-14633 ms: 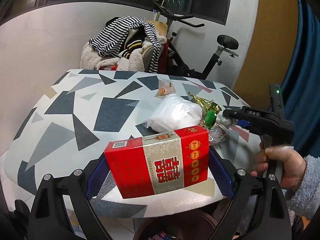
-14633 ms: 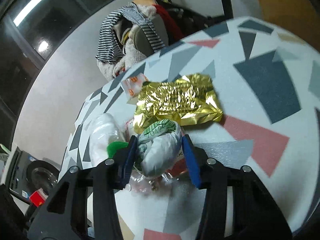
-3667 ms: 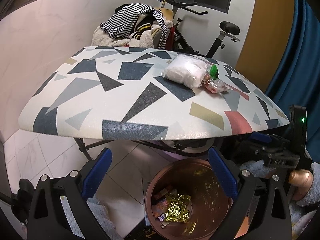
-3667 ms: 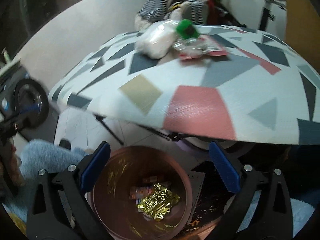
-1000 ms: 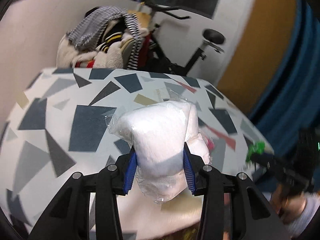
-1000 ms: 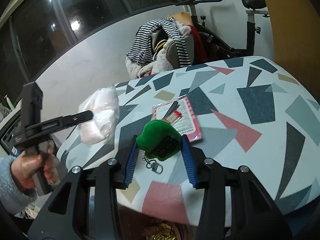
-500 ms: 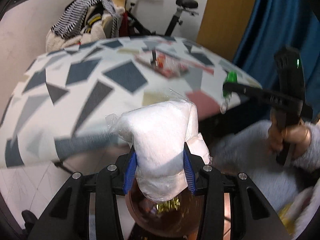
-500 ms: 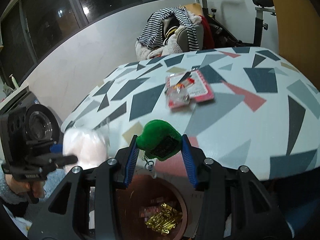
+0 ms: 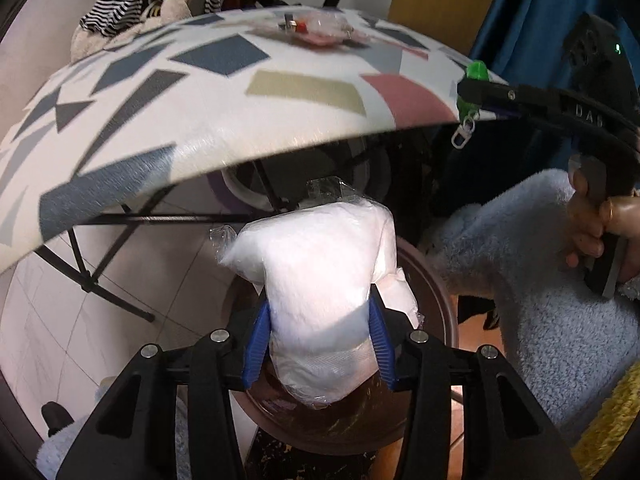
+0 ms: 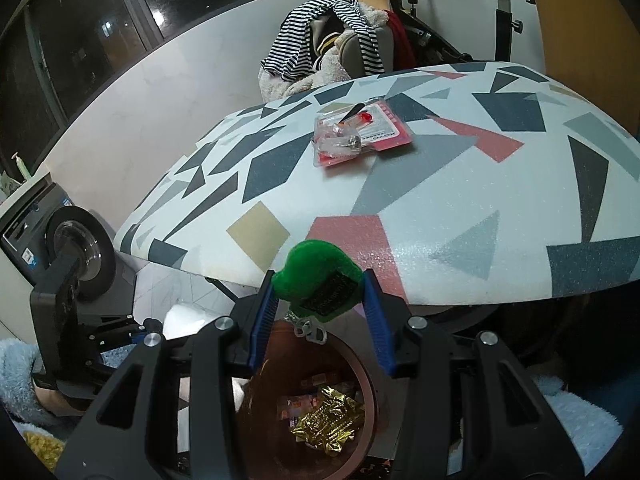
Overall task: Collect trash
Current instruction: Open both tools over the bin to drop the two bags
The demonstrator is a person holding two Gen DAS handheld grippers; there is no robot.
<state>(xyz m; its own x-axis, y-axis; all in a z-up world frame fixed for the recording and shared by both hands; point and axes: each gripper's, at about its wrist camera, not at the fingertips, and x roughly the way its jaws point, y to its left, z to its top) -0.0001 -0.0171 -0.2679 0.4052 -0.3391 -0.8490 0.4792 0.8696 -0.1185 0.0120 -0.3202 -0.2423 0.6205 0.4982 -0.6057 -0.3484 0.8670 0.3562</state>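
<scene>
Terrazzo-pattern table (image 10: 460, 200), tiled floor (image 9: 60, 320), left hand-held gripper (image 9: 319, 334) clamping white bag (image 9: 320, 280), right hand-held gripper (image 10: 318, 312) clamping green keychain (image 10: 316, 280)

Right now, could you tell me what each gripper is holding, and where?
Left gripper: white bag, around its lower middle. Right gripper: green keychain toy, by its sides.

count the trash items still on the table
1: the red blister pack lies on the table. The white bag and green keychain are held over the bin.

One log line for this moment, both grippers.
left gripper: shut on white plastic-wrapped bundle | right gripper: shut on green plush keychain | both over brown bin
</scene>
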